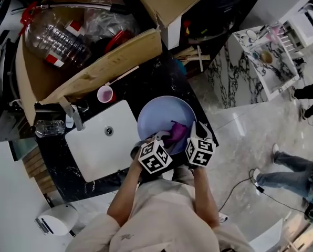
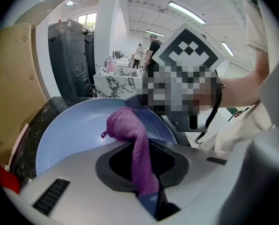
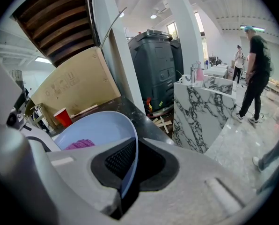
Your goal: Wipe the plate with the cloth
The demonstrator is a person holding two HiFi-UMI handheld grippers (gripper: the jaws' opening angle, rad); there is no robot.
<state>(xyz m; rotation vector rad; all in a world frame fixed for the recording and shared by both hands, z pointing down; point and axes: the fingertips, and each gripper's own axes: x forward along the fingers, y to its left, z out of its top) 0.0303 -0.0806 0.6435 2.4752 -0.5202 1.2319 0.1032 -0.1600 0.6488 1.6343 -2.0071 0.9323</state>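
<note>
At the counter [image 1: 148, 82] edge, the right gripper [image 3: 128, 175] pinches the plate [image 3: 97, 130] by its rim. The left gripper [image 2: 148, 172] clamps the cloth [image 2: 130, 125], which lies in the plate. Hard wiping may twist the plate loose.

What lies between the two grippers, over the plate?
The purple cloth, held by the left gripper, lies in the plate beside the right gripper; the head view shows it.

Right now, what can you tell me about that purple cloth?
The cloth is purple and looks like soft, nubby terry, with a small loop at one corner. The left gripper pinches it between shut jaws; its free end folds over and rests on the inside of the pale blue plate.
</note>
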